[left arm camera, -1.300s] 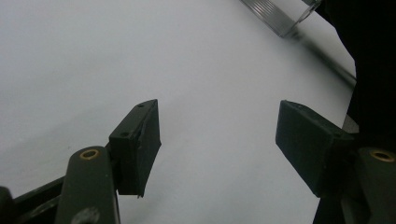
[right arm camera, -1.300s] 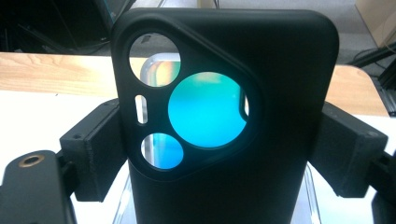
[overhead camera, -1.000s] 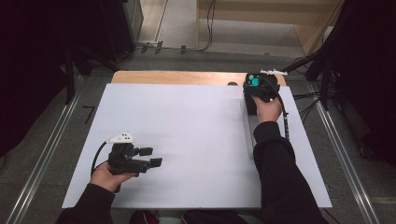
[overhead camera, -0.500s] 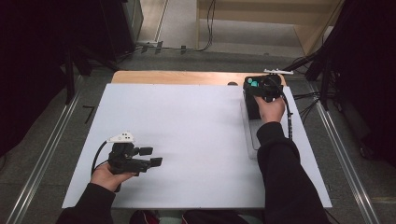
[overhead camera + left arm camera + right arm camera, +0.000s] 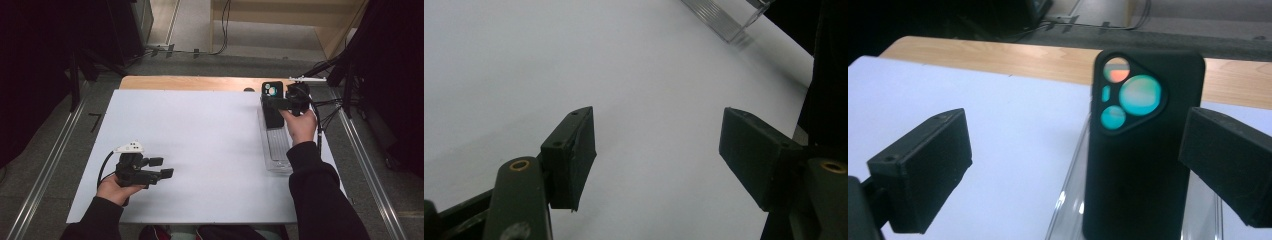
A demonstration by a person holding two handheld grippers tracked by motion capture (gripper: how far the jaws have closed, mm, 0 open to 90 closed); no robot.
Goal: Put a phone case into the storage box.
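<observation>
1. The right tool (image 5: 276, 103) hovered at the far right of the white surface (image 5: 200, 145), its jaws wide, having just been opening, gripping nothing.
2. The black phone case (image 5: 1138, 150) stood propped in the clear tray (image 5: 278, 147), between but apart from those jaws.
3. The left tool (image 5: 161, 168) rested near-left, jaws wide and empty.

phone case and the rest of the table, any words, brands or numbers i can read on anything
None can be read.
Phone case: plain black back with coloured cutouts, no lettering.
Clear tray: no label to be seen.
Left gripper and right gripper: no marks legible.
White table: blank.
</observation>
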